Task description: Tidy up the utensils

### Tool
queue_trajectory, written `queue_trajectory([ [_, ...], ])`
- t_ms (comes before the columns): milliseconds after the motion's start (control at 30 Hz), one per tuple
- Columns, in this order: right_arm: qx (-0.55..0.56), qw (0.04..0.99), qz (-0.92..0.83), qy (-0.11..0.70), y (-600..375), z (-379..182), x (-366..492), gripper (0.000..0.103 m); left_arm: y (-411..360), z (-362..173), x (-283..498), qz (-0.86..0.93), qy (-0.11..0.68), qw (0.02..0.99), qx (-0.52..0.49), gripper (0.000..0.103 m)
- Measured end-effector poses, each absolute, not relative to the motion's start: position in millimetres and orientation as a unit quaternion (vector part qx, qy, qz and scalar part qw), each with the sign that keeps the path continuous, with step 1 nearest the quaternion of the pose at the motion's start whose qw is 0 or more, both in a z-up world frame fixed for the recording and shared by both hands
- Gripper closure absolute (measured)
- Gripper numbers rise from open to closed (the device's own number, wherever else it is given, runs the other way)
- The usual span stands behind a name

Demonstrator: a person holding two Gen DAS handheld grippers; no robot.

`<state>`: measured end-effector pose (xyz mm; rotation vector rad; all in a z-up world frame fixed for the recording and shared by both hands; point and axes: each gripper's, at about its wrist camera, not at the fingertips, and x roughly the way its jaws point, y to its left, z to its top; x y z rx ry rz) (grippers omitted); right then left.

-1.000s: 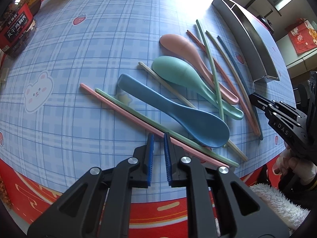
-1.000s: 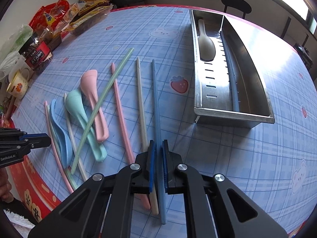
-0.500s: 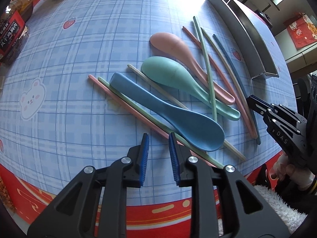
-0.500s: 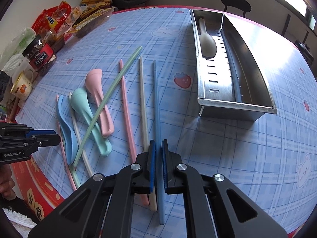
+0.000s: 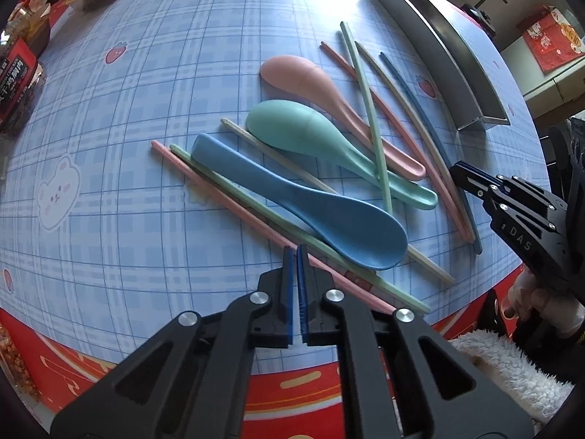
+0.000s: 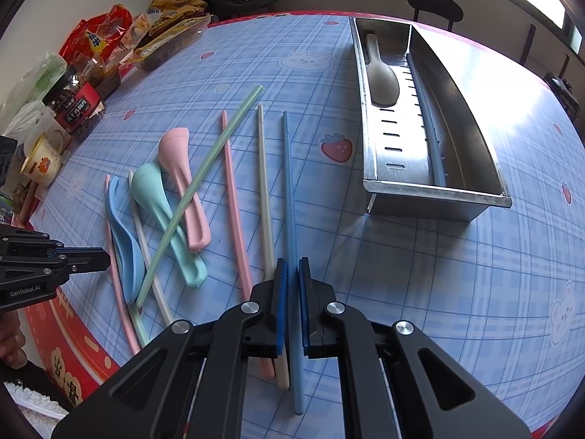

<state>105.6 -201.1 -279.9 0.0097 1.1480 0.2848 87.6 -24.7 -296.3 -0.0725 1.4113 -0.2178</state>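
Left gripper (image 5: 296, 252) had its pads almost together, only a thin slit between them, nothing held; tips sat just above the pink chopstick (image 5: 234, 205) near the table edge. Right gripper (image 6: 292, 267) was narrowly parted with the blue chopstick (image 6: 289, 197) running through the gap; whether the pads actually pinched it, cannot tell.

Utensils lay loose on the blue plaid tablecloth (image 6: 420, 274). In the left view: blue spoon (image 5: 310, 208) nearest, bowl toward the near right, resting over a green chopstick (image 5: 256, 205); teal spoon (image 5: 329, 142) beyond it, pink spoon (image 5: 329, 87) farther still. A second green chopstick (image 5: 365, 109) crossed over the teal and pink spoon handles. A beige chopstick (image 5: 278, 157) ran under the teal spoon.

In the right view: second pink chopstick (image 6: 234, 197) and second beige chopstick (image 6: 265, 190) lay just left of the blue one, roughly parallel. Steel tray (image 6: 435, 192) stood far right, well apart from the pile, with a beige spoon (image 6: 382, 73) in its left compartment. Snack bags (image 6: 109, 36) at far left.
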Motion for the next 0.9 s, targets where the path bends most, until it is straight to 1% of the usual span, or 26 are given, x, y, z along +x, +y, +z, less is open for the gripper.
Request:
queue_trajectory([
  [200, 0.006, 0.831, 0.135, 0.540, -202, -280, 105, 0.096, -16, -302, 90, -0.085, 0.660, 0.743, -0.065, 0.098],
  [233, 0.007, 0.831, 0.135, 0.540, -202, -280, 105, 0.096, -17, -300, 90, -0.090, 0.658, 0.744, -0.072, 0.097],
  [267, 0.007, 0.831, 0.135, 0.540, -202, -280, 105, 0.096, -16, -299, 91, -0.092, 0.657, 0.745, -0.077, 0.094],
  [500, 0.009, 0.831, 0.136, 0.539, -203, -280, 106, 0.096, -17, -300, 97, -0.092, 0.662, 0.737, -0.101, 0.089],
  [633, 0.011, 0.832, 0.136, 0.537, -204, -280, 105, 0.096, -21, -303, 98, -0.087, 0.660, 0.742, -0.078, 0.086],
  [700, 0.012, 0.832, 0.136, 0.537, -204, -280, 105, 0.096, -26, -304, 100, -0.081, 0.661, 0.743, -0.066, 0.081],
  [900, 0.013, 0.833, 0.137, 0.537, -205, -280, 105, 0.096, -38, -305, 102, -0.081, 0.662, 0.744, -0.044, 0.081],
])
